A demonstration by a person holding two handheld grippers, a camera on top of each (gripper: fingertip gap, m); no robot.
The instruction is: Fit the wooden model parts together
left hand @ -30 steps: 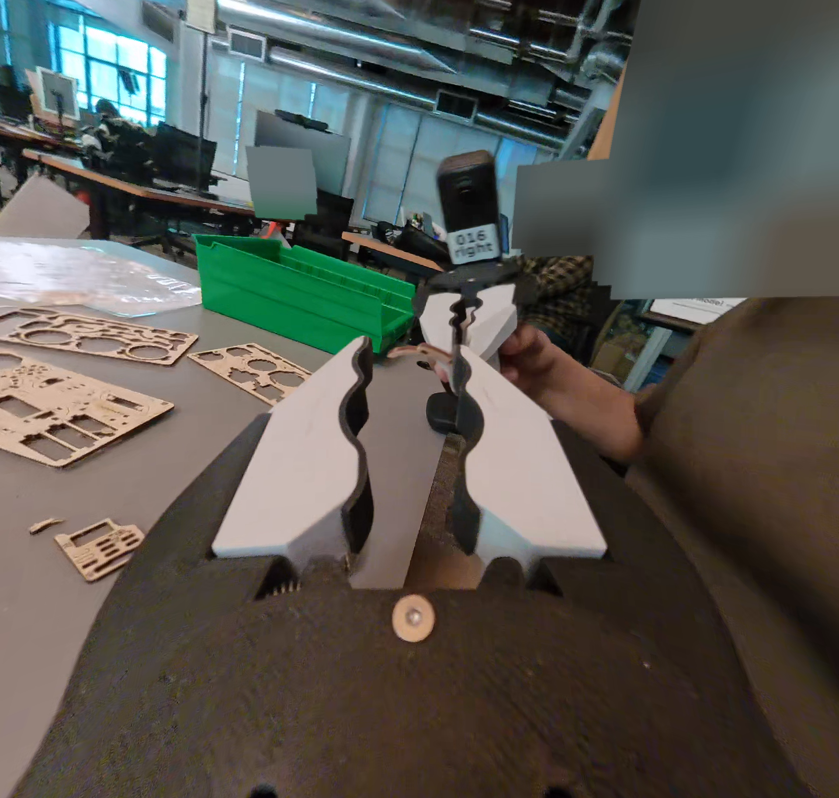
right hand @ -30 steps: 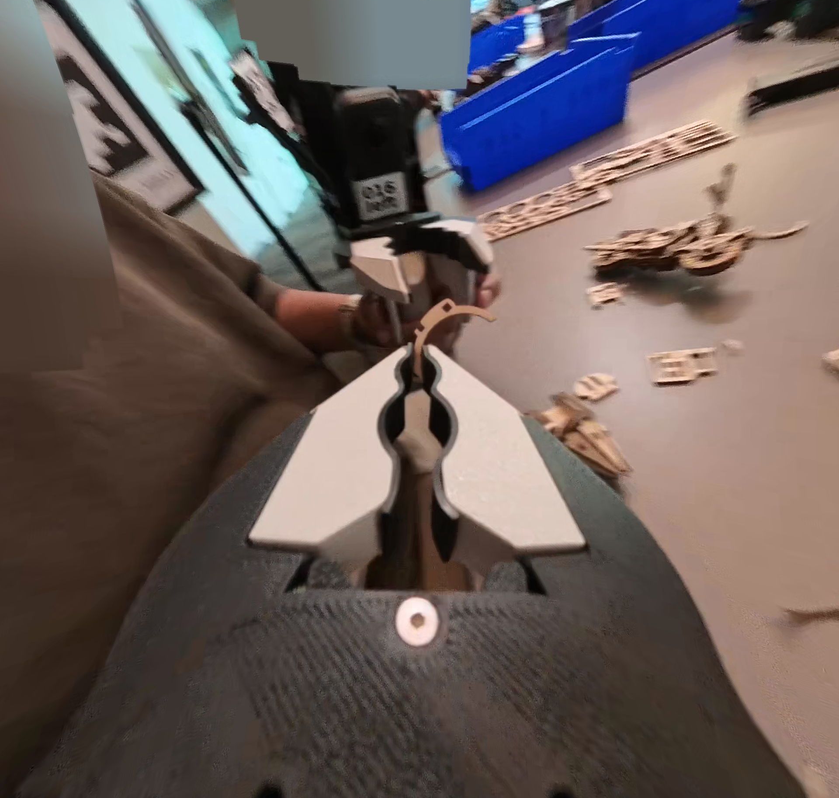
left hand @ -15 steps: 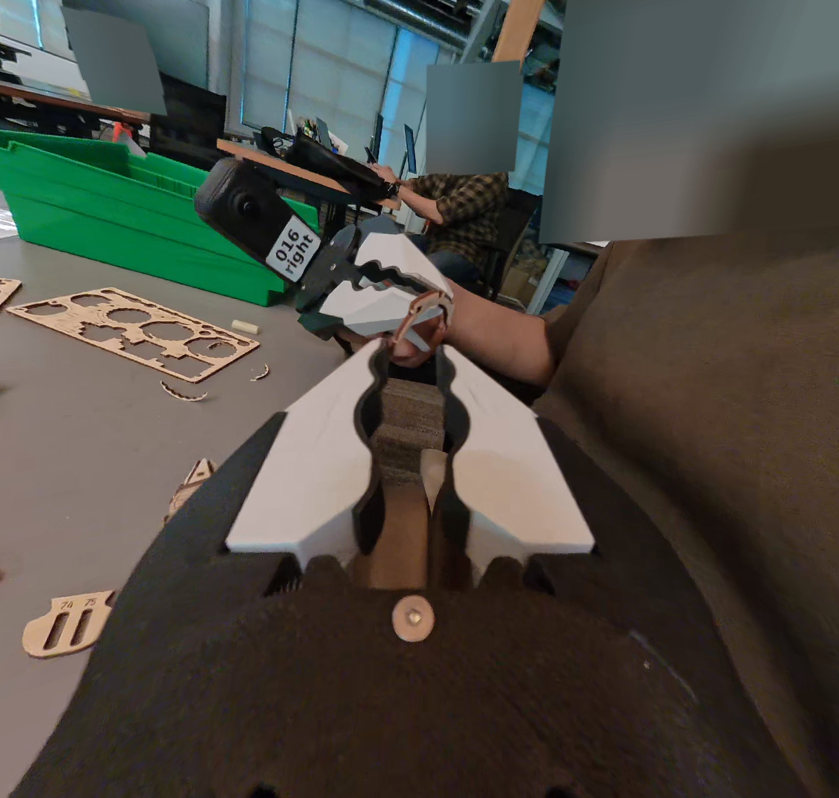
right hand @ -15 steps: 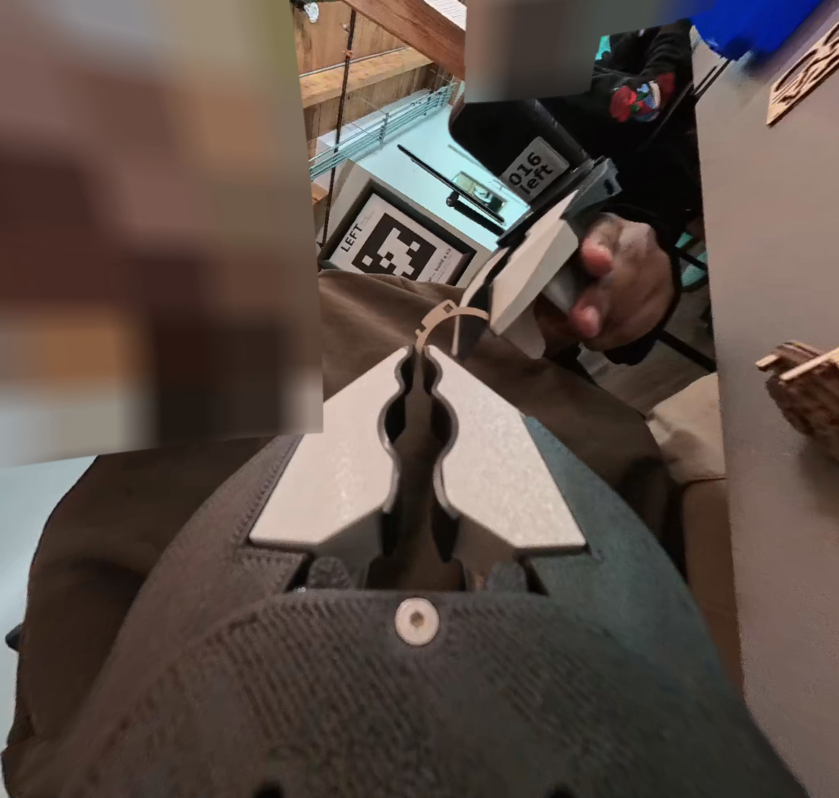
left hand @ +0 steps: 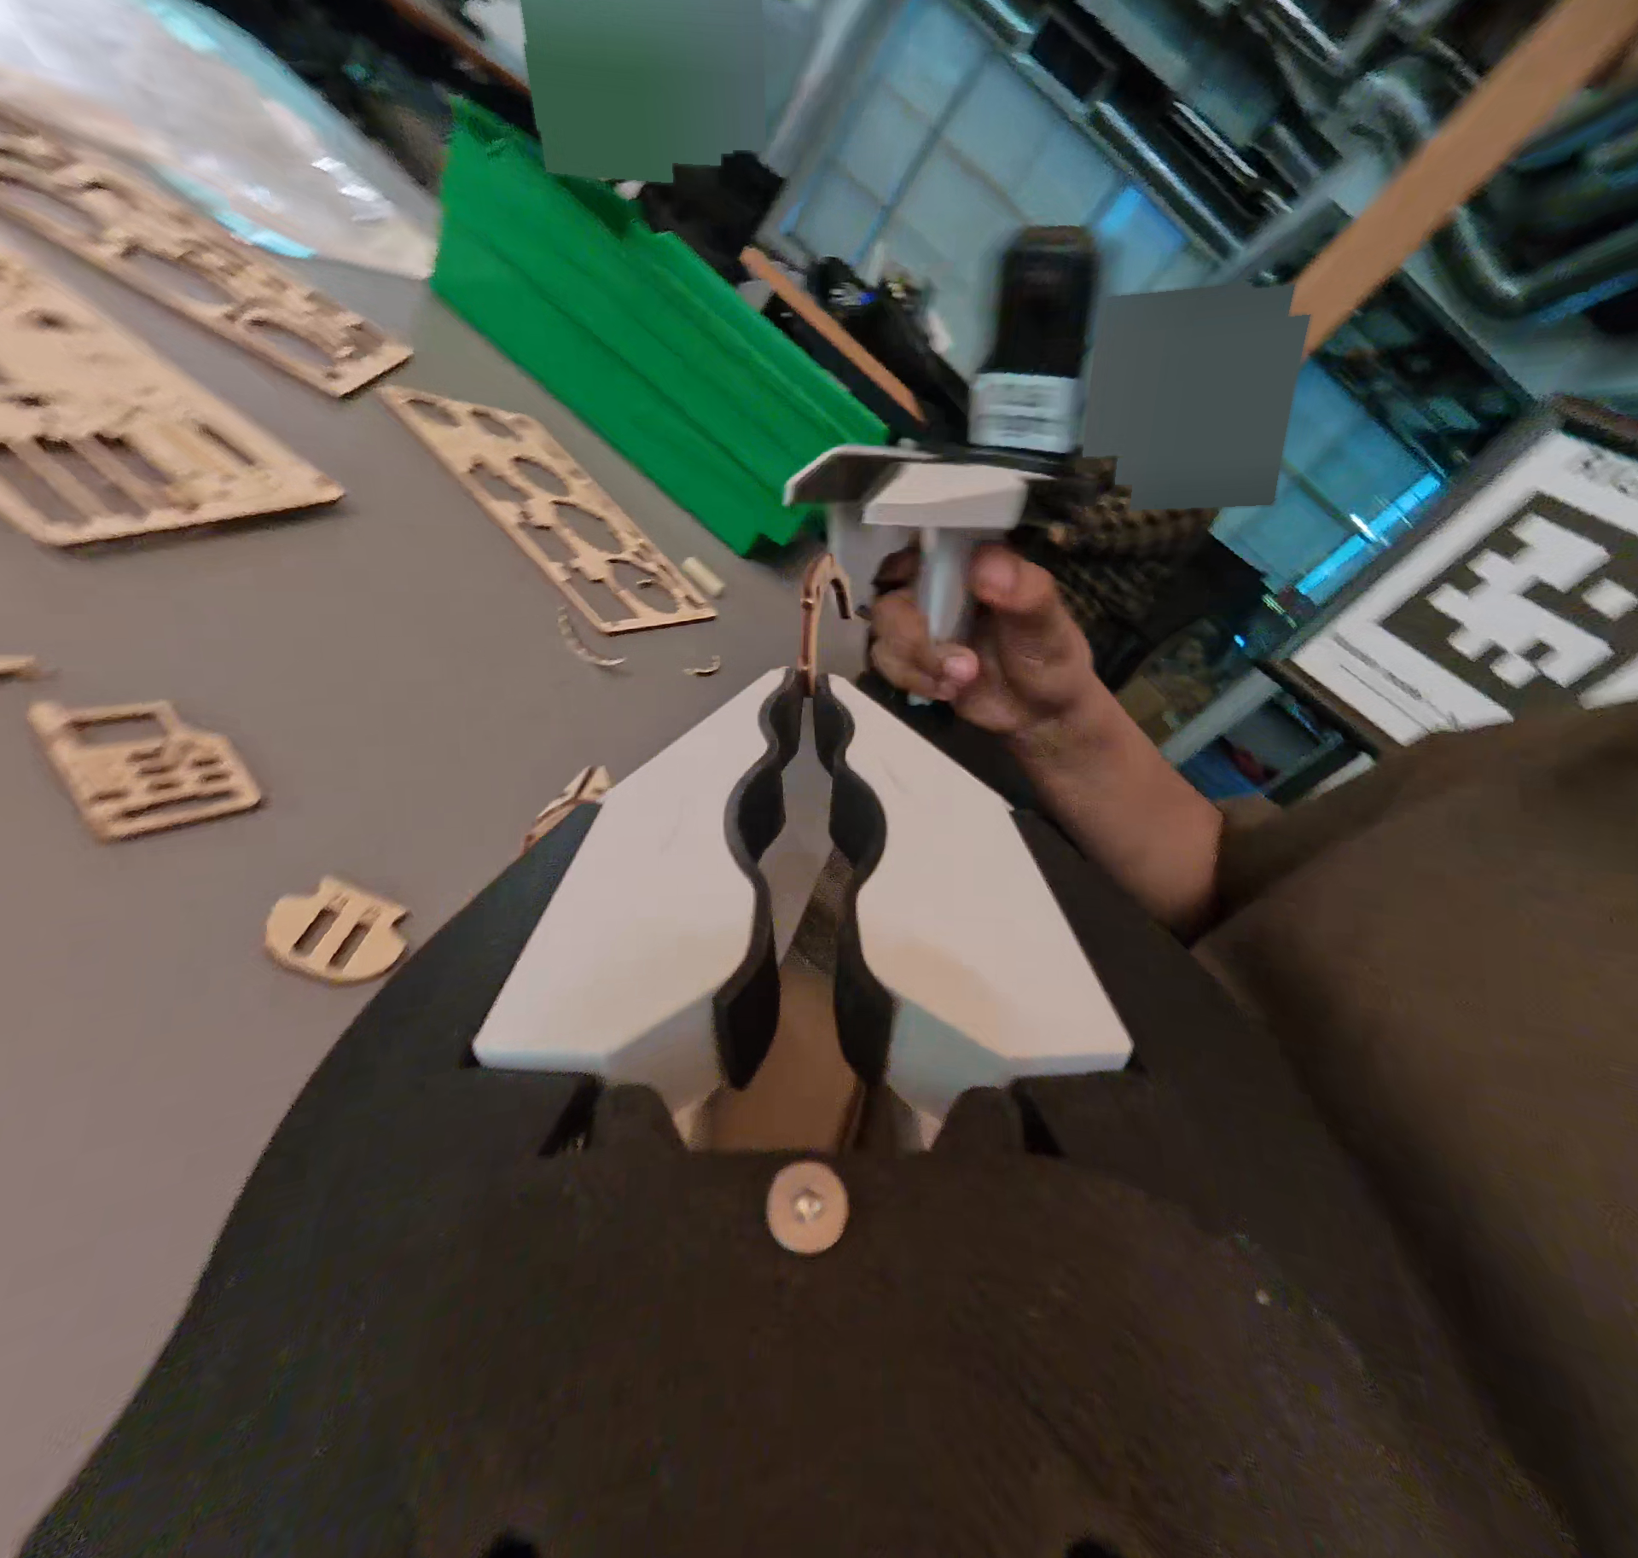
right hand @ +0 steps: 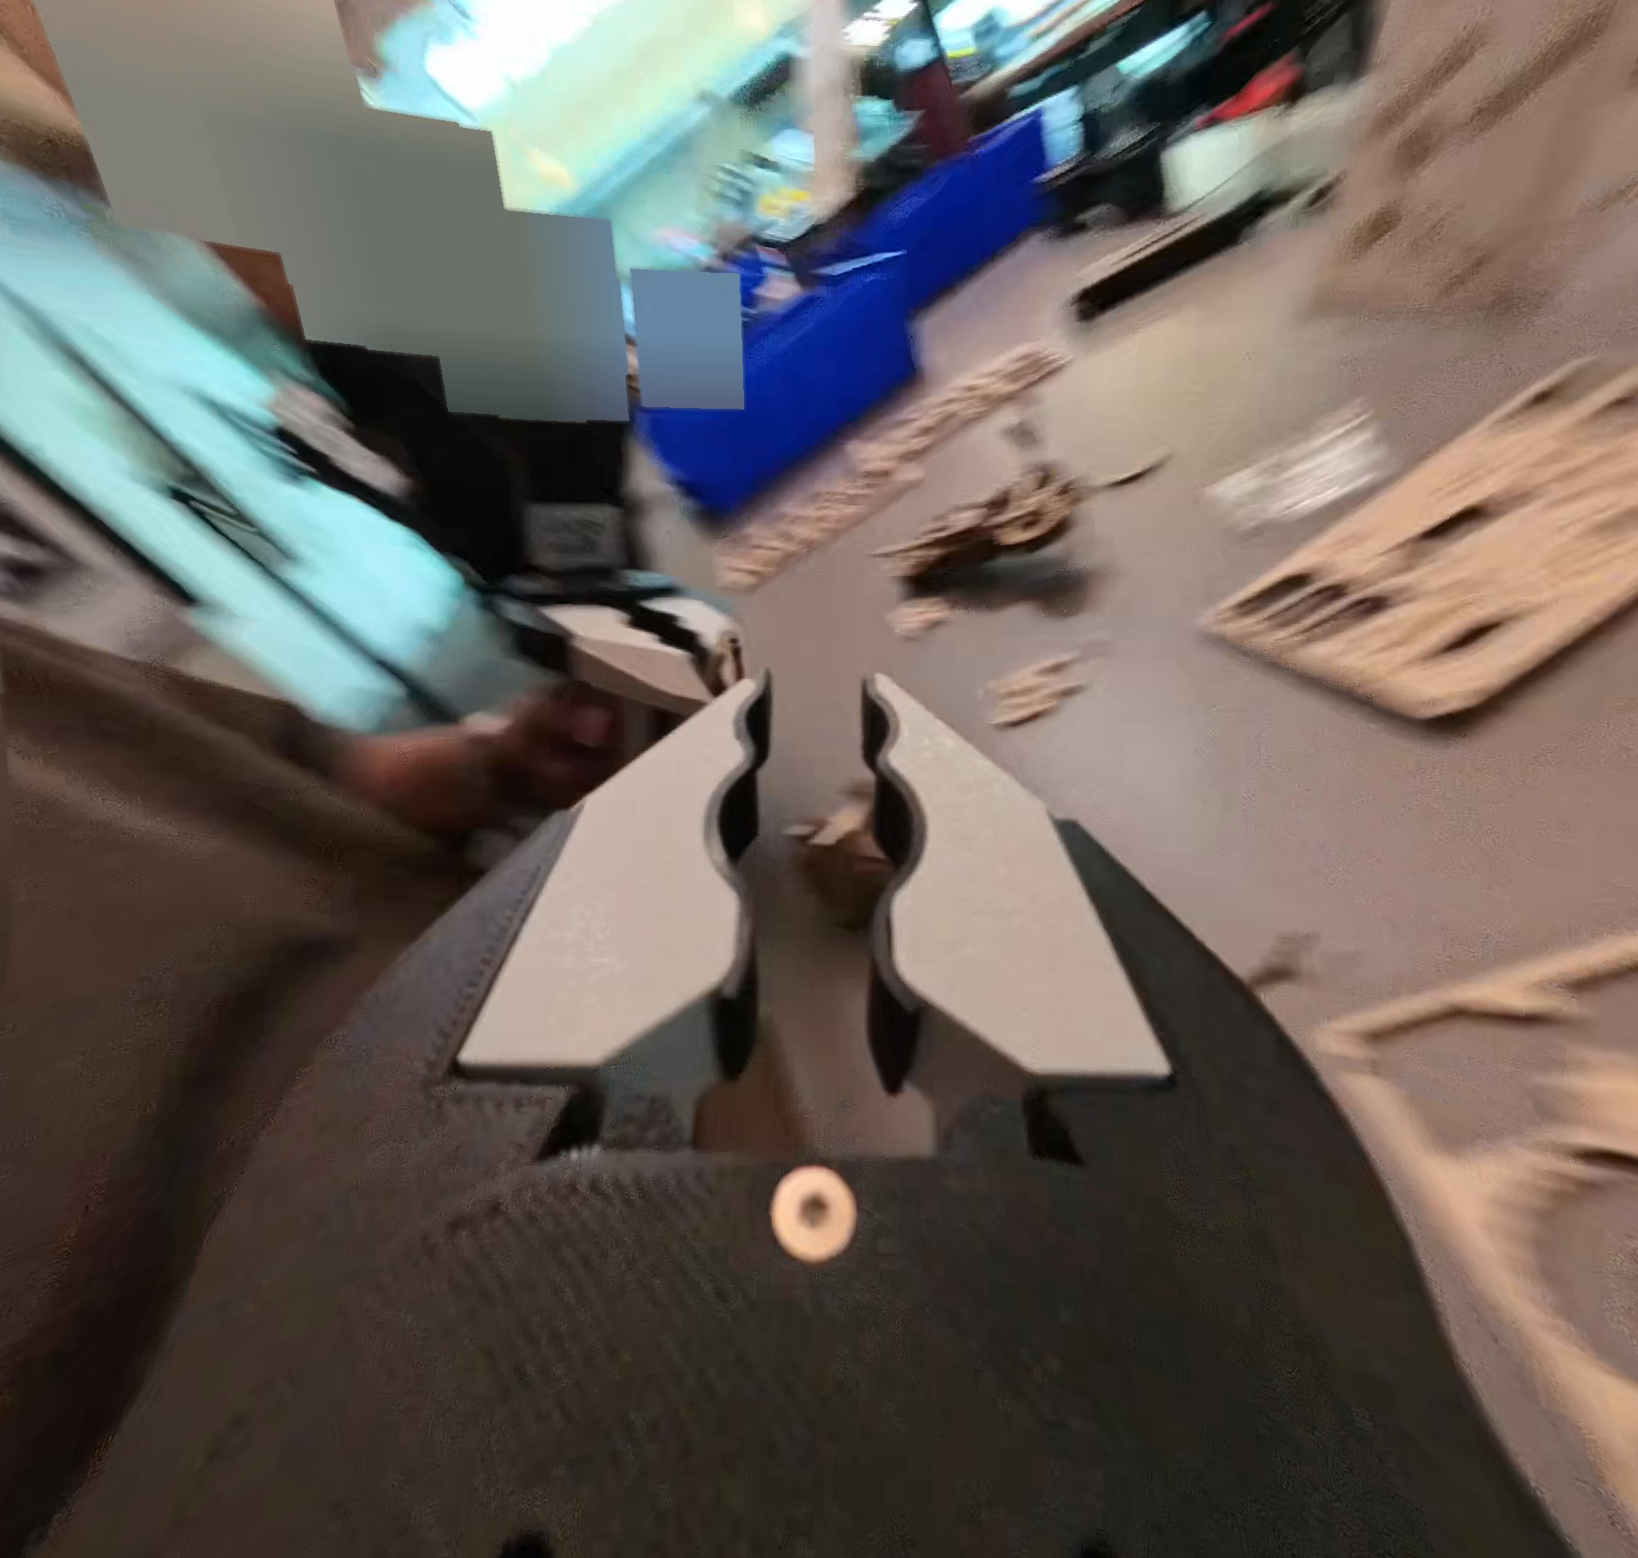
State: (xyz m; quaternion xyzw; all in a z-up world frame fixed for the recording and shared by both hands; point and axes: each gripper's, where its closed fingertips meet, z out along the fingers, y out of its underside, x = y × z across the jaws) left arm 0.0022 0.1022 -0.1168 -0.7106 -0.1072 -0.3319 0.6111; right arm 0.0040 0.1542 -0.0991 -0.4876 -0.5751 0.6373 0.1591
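My left gripper (left hand: 805, 684) is shut on a thin curved wooden piece (left hand: 811, 620), a hook-shaped strip that sticks up from its fingertips. The right gripper (left hand: 904, 487) shows just beyond it in the left wrist view, held in a hand, apart from the piece. In the blurred right wrist view my right gripper (right hand: 815, 700) is open with nothing between its fingers, above the grey table (right hand: 1197, 806). The left gripper (right hand: 656, 638) sits to its left there, with the wooden piece at its tip. A partly built wooden model (right hand: 993, 523) lies farther off on the table.
Laser-cut wooden sheets (left hand: 549, 505) and small loose parts (left hand: 142, 766) lie on the table at the left. A green bin (left hand: 638, 336) stands behind them. A blue bin (right hand: 798, 363) and more wooden sheets (right hand: 1436, 567) show in the right wrist view. A person's body is close by.
The curved wooden piece passed from the right gripper to the left: the left jaws closed on it, then the right jaws opened and drew away. Both views swung round.
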